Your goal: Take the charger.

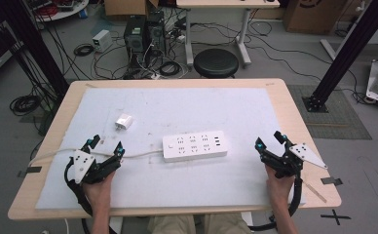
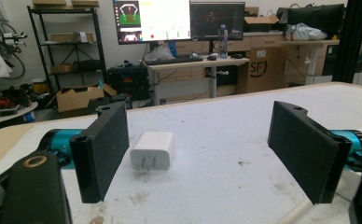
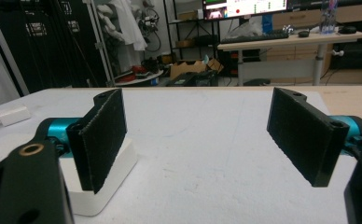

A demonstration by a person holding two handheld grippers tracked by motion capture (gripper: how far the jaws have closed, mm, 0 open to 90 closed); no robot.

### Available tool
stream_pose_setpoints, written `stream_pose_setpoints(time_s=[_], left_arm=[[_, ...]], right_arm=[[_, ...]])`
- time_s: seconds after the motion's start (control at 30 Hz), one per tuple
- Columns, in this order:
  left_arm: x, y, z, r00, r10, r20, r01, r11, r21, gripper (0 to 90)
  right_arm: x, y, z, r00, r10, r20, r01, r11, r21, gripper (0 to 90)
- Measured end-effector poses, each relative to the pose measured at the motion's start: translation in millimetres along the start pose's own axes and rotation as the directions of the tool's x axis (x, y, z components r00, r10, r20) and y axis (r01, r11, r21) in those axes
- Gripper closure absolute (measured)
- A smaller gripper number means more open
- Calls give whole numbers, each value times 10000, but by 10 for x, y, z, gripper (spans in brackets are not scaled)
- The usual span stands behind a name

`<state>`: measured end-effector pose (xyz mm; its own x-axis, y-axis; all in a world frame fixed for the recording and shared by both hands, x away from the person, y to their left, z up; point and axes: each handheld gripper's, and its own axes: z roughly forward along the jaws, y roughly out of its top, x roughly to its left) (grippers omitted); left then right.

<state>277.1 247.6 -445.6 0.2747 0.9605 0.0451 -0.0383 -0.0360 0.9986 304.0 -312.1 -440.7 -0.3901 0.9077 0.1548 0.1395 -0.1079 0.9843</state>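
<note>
A white power strip (image 1: 195, 145) lies in the middle of the white mat, its cord (image 1: 55, 153) running off to the left. A small white plug-in charger (image 1: 123, 122) rests behind and left of it, prongs toward me in the left gripper view (image 2: 152, 150). My left gripper (image 1: 105, 145) sits low at the front left, open, jaws wide apart, nothing between them; the charger lies a little beyond it. My right gripper (image 1: 271, 139) rests at the front right, open and empty. The power strip's end (image 3: 107, 182) shows behind its left jaw, and the charger (image 3: 11, 115) is far left.
The white mat (image 1: 177, 107) covers most of the wooden table (image 1: 294, 112). A black stool (image 1: 216, 62), a desk, computers and tangled cables stand on the floor beyond the far edge. A black frame post (image 1: 343, 53) rises at the right.
</note>
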Motion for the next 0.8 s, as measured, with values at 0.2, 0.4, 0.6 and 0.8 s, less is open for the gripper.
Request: stream_pose_setpoints(time_s=[0.2, 0.4, 0.6, 0.8], left_arm=[[-16, 3, 7, 9999, 145, -59, -144, 9999, 59, 205], [-26, 15, 24, 9992, 308, -261, -304, 9994, 181, 205], [-3, 62, 21, 9994, 18, -336, 2, 9982, 601, 205], [46, 204, 112, 9994, -154, -321, 198, 9896, 1423, 206]], right_arm=[[1, -4, -9, 10000, 16, 21, -16, 10000, -44, 202], [11, -7, 3, 9999, -151, 28, 151, 9999, 28, 202], [28, -6, 16, 9998, -200, 15, 200, 9996, 201, 202], [25, -8, 28, 9996, -245, 129, 243, 9995, 221, 202]])
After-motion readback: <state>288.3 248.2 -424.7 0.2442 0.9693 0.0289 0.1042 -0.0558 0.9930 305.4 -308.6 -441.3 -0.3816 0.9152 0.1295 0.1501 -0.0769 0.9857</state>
